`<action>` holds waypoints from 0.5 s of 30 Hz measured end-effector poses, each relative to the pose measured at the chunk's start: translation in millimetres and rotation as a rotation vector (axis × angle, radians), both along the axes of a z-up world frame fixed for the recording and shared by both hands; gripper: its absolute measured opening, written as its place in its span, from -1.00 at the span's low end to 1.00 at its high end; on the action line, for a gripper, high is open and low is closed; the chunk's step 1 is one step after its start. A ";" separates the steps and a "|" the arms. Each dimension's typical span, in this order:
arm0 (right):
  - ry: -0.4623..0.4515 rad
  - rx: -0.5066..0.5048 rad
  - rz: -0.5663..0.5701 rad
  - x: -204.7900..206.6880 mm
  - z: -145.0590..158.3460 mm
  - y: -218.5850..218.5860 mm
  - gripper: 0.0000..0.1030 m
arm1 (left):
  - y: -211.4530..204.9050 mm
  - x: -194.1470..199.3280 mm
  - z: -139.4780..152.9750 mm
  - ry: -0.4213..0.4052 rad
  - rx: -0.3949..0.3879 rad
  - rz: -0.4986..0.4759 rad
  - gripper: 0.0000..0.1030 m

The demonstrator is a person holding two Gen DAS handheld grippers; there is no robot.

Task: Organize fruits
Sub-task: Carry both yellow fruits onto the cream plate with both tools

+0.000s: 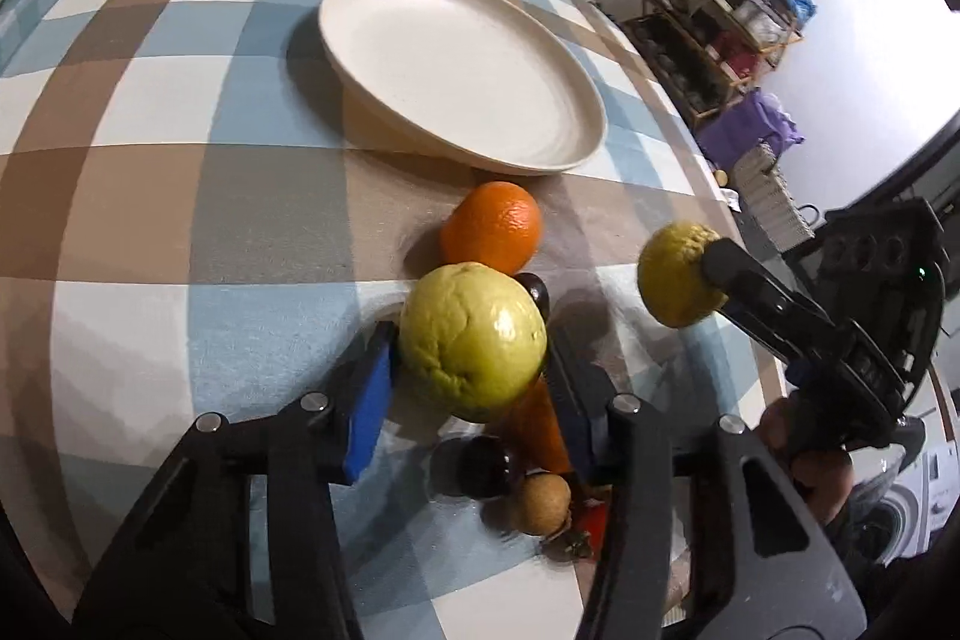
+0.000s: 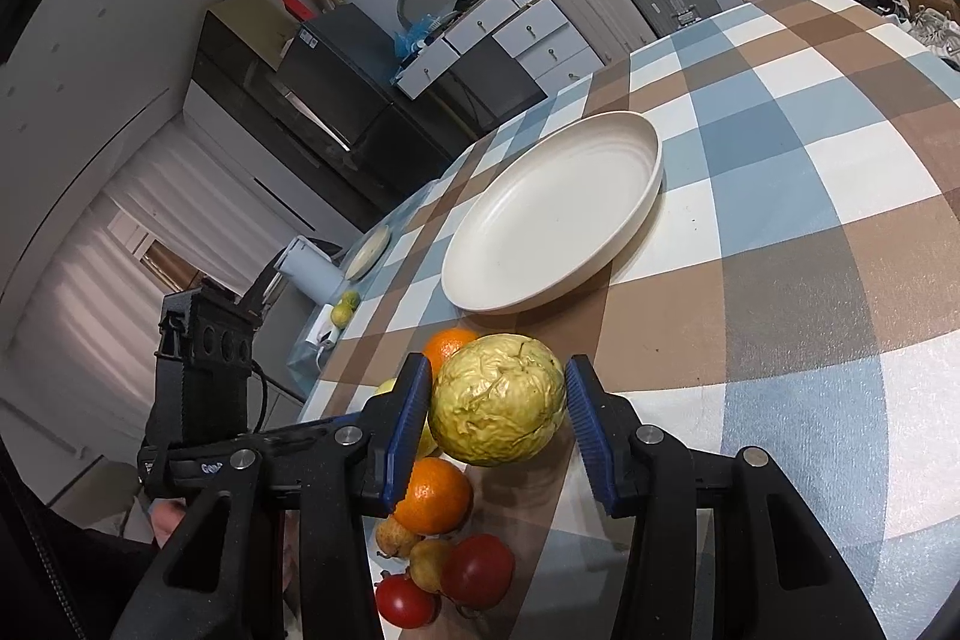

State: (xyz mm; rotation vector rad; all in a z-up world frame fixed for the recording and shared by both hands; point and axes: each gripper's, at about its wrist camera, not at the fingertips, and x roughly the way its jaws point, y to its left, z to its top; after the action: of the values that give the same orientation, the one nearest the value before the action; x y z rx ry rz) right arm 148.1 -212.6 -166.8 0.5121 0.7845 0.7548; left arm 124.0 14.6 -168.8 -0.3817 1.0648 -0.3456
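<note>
In the left wrist view my left gripper (image 1: 471, 346) is shut on a smooth yellow-green fruit (image 1: 473, 340) and holds it above the fruit pile. Under it lie an orange (image 1: 491, 227), dark plums (image 1: 480, 465) and a small brown fruit (image 1: 543, 503). My right gripper (image 2: 499, 403) is shut on a wrinkled yellow-green fruit (image 2: 499, 400), also seen to the right in the left wrist view (image 1: 677, 275). The cream plate (image 1: 384, 16) lies beyond, holding nothing; it also shows in the right wrist view (image 2: 651, 148).
Under the right gripper lie oranges (image 2: 433, 495), red tomatoes (image 2: 477, 569) and small pears (image 2: 427, 562). The table has a checked blue, brown and white cloth (image 1: 180, 196). Its edge runs on the right, with a shoe rack (image 1: 720, 28) beyond.
</note>
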 end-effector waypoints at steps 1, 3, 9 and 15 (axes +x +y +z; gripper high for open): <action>0.001 0.000 0.000 0.5 -0.5 -0.1 -0.09 | 0.3 -0.3 -0.9 0.002 -0.012 -0.007 -0.11; 0.004 0.002 0.000 0.2 -0.4 -0.2 -0.09 | 0.3 -0.9 -1.3 0.001 -0.020 -0.014 -0.12; 0.006 0.010 0.000 2.4 0.7 0.7 -0.09 | 5.3 -3.0 0.9 -0.008 -0.042 -0.012 -0.12; -0.009 0.002 0.010 2.0 3.9 4.5 -0.09 | 10.1 -6.0 16.7 -0.056 -0.043 -0.023 -0.12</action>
State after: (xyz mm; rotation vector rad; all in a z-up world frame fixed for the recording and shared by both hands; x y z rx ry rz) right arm 150.1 -208.1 -163.0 0.5065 0.7785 0.7668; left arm 118.0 24.7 -152.0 -0.3960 1.0086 -0.3975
